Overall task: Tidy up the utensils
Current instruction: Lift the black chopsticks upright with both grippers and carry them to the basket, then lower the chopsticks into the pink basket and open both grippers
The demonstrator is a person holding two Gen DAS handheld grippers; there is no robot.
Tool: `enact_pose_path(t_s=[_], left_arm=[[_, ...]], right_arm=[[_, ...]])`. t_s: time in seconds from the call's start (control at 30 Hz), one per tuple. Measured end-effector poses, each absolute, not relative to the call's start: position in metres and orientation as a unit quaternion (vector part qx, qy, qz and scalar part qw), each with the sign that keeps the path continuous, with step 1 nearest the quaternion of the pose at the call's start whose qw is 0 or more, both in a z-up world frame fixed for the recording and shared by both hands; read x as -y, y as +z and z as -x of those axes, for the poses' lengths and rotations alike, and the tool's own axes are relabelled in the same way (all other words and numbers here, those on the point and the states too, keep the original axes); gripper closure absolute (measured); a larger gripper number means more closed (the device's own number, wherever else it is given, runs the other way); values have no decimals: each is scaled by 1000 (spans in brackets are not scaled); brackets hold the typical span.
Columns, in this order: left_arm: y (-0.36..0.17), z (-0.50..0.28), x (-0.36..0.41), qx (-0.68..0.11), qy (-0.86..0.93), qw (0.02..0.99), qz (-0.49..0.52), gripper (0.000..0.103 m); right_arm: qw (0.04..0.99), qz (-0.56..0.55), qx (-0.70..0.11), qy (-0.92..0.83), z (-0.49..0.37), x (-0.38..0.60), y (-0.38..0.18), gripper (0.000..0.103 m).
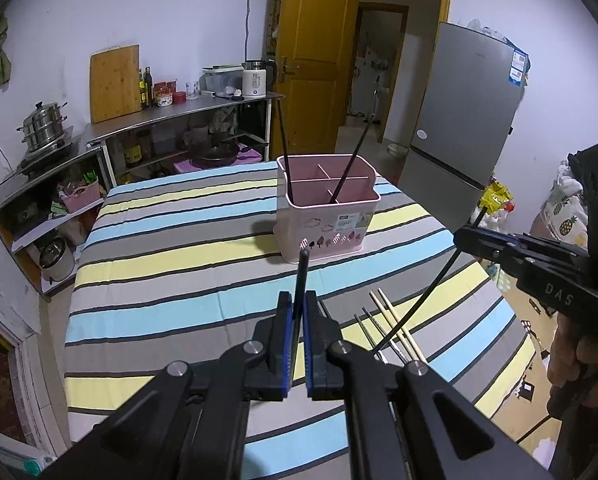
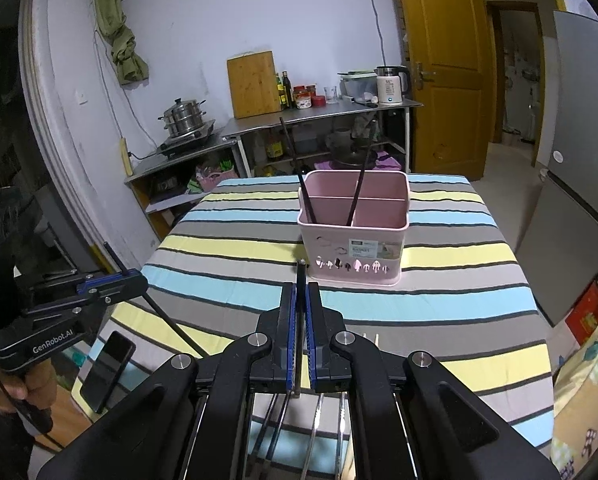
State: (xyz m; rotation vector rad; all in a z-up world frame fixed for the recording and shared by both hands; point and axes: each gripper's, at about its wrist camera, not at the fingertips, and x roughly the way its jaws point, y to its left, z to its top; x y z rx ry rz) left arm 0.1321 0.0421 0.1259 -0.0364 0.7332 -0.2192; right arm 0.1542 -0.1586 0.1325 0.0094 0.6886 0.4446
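A pink utensil holder (image 1: 326, 216) (image 2: 353, 230) with compartments stands on the striped table and holds two black chopsticks (image 1: 349, 164) (image 2: 358, 184). My left gripper (image 1: 298, 304) is shut on a black chopstick (image 1: 301, 280) that points up toward the holder. My right gripper (image 2: 301, 296) is shut on another black chopstick (image 2: 300, 280); it also shows in the left wrist view (image 1: 465, 236). Wooden chopsticks (image 1: 399, 328) and metal ones (image 1: 373, 330) lie on the cloth near my grippers.
The striped cloth (image 1: 171, 264) (image 2: 459, 304) covers the table. A phone (image 2: 107, 370) lies at its left front corner. Steel shelving with pots and bottles (image 1: 139, 120) lines the far wall. A grey fridge (image 1: 463, 120) stands right of the table.
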Motion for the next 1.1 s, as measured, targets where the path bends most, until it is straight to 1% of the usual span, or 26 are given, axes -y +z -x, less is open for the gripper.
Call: enact_pose_path(t_s=[0.33,0.7,1.1], left_arm=[[143,-151,-46,-342,-115,932,45,98],[168,-191,-43,-311,-127,939,74,98],[212,-238,-45,-265,-129,951,95,98]], right_arm=[[929,-30,-302,209,-165,171,151,99],[942,-58,-265,197,-197,185,175,99],[953,-98,-215,187,-236,200,209,99]])
